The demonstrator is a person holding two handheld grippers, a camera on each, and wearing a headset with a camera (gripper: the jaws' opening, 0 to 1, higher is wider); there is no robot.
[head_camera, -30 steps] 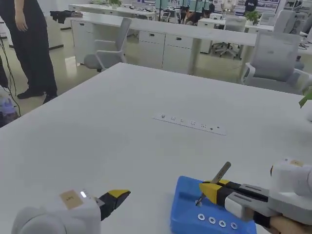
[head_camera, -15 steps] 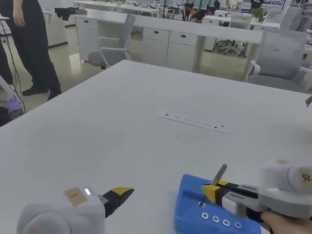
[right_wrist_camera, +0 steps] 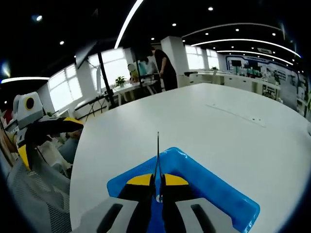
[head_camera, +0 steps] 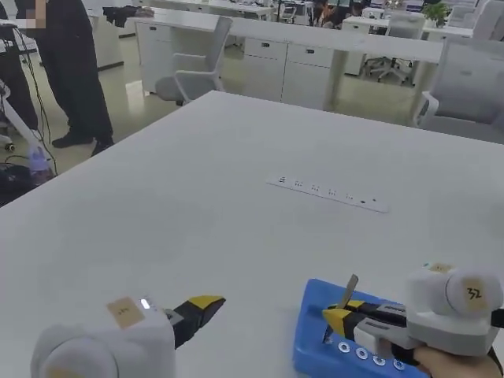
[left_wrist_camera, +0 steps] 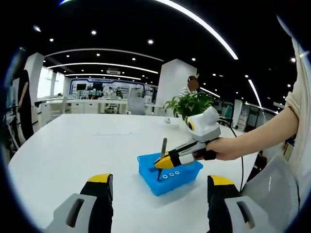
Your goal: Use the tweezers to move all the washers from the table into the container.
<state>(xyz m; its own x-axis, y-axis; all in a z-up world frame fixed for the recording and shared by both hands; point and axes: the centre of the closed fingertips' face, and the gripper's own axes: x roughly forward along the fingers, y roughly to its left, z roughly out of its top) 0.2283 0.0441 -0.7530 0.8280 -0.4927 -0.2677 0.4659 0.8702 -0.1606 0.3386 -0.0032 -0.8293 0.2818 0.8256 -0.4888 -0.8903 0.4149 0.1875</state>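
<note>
Head view: the right gripper is seen at the lower right, its fingers clamped on the tweezers. The tweezers' tip is held low inside the blue container, just beside a row of four washers on its floor. Compared with a second ago the whole picture is shifted, which is taken as a move of the headset. Against the container, though, the tweezers are stood steeper and their tip is set closer to the row. Four washers are counted then and now, so no washer is judged added in this last second. The left gripper is kept at the lower left, over the white table and apart from the container.

Left gripper view: the left fingers are spread wide at the bottom of the frame, with nothing between them. The container is framed at centre, with the washers in it and the tweezers slanted above.

Right gripper view: the fingers are pressed together on the thin tweezers at lower centre, pointed down into the container. Whether a washer is pinched at the tip cannot be told.

Every washer seen lies in the container, so the task is judged near its end.
</note>
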